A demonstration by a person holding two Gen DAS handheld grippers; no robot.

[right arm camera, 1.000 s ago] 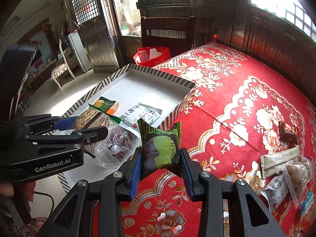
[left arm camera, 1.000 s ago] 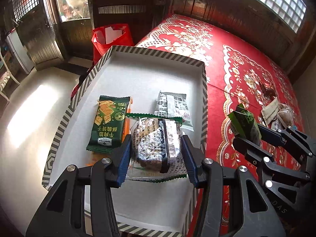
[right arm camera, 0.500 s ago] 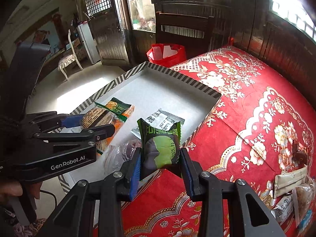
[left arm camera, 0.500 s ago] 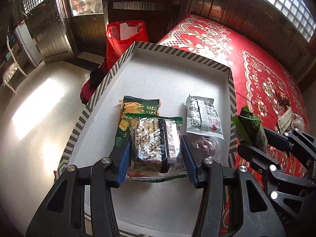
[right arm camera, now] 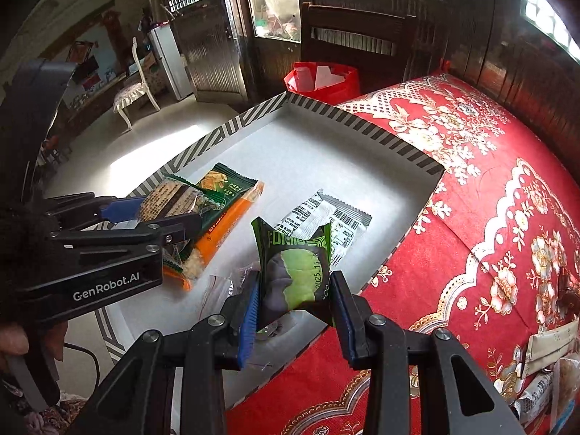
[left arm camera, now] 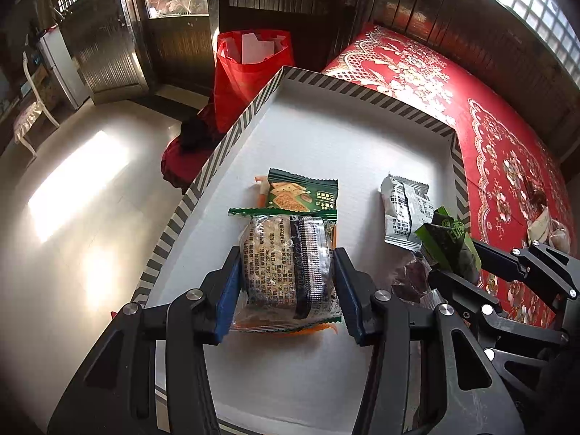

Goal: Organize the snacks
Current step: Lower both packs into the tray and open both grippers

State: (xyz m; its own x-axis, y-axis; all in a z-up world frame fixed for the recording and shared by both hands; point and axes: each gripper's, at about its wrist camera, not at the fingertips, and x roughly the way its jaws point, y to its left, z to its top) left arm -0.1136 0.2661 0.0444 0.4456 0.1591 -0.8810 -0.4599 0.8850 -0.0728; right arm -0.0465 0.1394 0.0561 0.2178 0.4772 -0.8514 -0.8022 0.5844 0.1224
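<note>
Over the white tray [left arm camera: 326, 137] with its striped rim, I hold my left tool [left arm camera: 286, 286] clamped on a clear-wrapped biscuit pack [left arm camera: 286, 261] with green crimped ends, its blue pads pressing on both sides of the wrapper. Just beyond that pack, lying on the tray floor, is a dark green cracker packet [left arm camera: 302, 192] with an orange packet [right arm camera: 232, 224] partly under it. Towards the right side of the tray lies a grey and white sachet [left arm camera: 406, 214], apart from the green packet. A crumpled clear wrapper with something dark inside [left arm camera: 413, 282] sits near the tray's right wall, close to my tools. My right tool [right arm camera: 295, 302] is clamped on a small green pouch [right arm camera: 295, 272], which stands upright between the pads above the near right part of the tray, with the sachet beyond it. In the right-hand view my left tool [right arm camera: 163, 217] shows at the left, with a bit of my hand [right arm camera: 12, 340] at its handle. The tray rests on a surface covered by a red cloth with white flowers [right arm camera: 489, 217], and more wrapped snacks [right arm camera: 547, 369] lie on that cloth well apart from the tray, at the far right. A red bag [left arm camera: 250, 69] stands on the floor behind the tray's far corner, beside a dark wooden chair [left arm camera: 286, 7].
</note>
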